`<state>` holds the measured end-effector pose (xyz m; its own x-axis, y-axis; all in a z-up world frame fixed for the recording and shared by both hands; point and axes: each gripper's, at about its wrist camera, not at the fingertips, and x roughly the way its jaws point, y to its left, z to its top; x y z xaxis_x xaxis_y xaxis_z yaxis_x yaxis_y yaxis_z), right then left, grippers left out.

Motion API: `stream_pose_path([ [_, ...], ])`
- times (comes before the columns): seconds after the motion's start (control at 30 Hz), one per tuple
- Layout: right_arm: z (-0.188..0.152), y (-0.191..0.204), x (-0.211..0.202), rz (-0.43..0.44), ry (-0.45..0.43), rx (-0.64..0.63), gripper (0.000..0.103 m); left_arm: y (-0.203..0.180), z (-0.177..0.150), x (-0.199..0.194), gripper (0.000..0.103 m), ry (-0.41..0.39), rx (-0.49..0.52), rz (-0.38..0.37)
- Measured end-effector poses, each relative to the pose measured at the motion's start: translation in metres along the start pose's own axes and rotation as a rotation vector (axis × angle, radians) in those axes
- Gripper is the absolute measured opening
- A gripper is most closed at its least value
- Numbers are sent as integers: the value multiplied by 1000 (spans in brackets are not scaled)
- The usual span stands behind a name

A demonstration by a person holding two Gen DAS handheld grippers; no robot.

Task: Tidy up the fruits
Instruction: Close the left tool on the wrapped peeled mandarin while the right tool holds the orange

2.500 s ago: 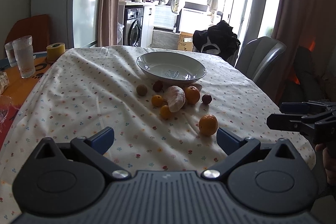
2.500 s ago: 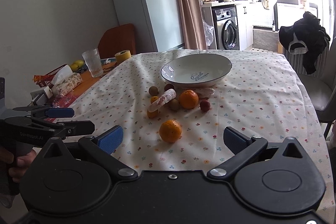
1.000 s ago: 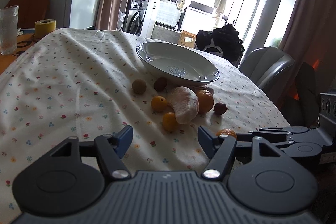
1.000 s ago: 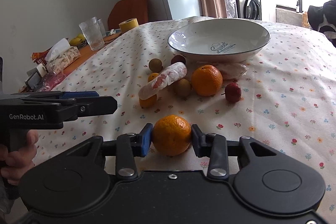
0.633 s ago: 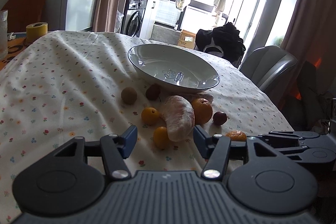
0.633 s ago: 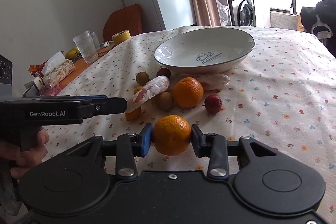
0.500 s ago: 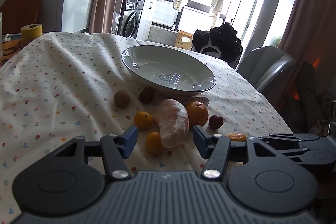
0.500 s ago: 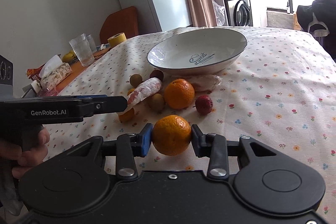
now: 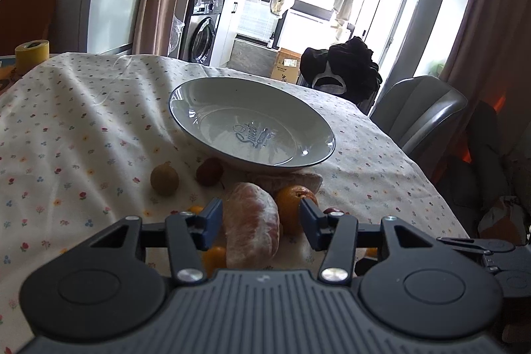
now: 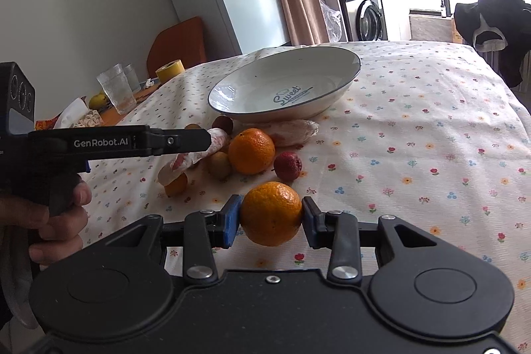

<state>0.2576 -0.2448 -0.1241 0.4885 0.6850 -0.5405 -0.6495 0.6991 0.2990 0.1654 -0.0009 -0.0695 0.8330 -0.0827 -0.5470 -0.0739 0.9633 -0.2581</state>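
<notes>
A white bowl (image 9: pixel 212 108) with a dark rim stands mid-table on the flowered cloth. Loose fruit lies in front of it: an orange (image 9: pixel 295 204), a red lychee (image 9: pixel 209 171), a brown longan (image 9: pixel 164 179) and small kumquats (image 9: pixel 214 256). My left gripper (image 9: pixel 260 221) is open, its blue pads on either side of a plastic-wrapped peeled fruit (image 9: pixel 252 221), with a gap on the right side. My right gripper (image 10: pixel 270 218) is shut on a second orange (image 10: pixel 270 213), near the front of the pile. The bowl (image 10: pixel 252 88) has nothing in it.
Another wrapped piece (image 10: pixel 292 131) lies against the bowl's base. Two glasses (image 10: pixel 121 88) and a yellow tape roll (image 10: pixel 170 70) stand at the table's left end. A grey chair (image 9: pixel 421 118) and a black garment (image 9: pixel 341 68) are beyond the right edge.
My left gripper has moved forward and narrowed around the wrapped fruit. My right gripper shut on the orange and has carried it slightly closer to the bowl.
</notes>
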Motion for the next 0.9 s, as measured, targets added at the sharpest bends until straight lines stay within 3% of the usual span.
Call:
stream_pose_path([
  [0.13, 1, -2, -1, 1, -2, 2, 37, 0, 2, 10, 49, 8, -13, 9],
  [0.23, 1, -2, -1, 1, -2, 2, 37, 1, 2, 16, 33, 15, -20, 23],
  [0.37, 2, 0, 0, 1, -1, -4, 37, 5, 3, 12, 26, 16, -32, 13],
  [0.9, 13, 22, 1, 17, -21, -40, 37, 26, 8, -24, 15, -43, -96, -17],
])
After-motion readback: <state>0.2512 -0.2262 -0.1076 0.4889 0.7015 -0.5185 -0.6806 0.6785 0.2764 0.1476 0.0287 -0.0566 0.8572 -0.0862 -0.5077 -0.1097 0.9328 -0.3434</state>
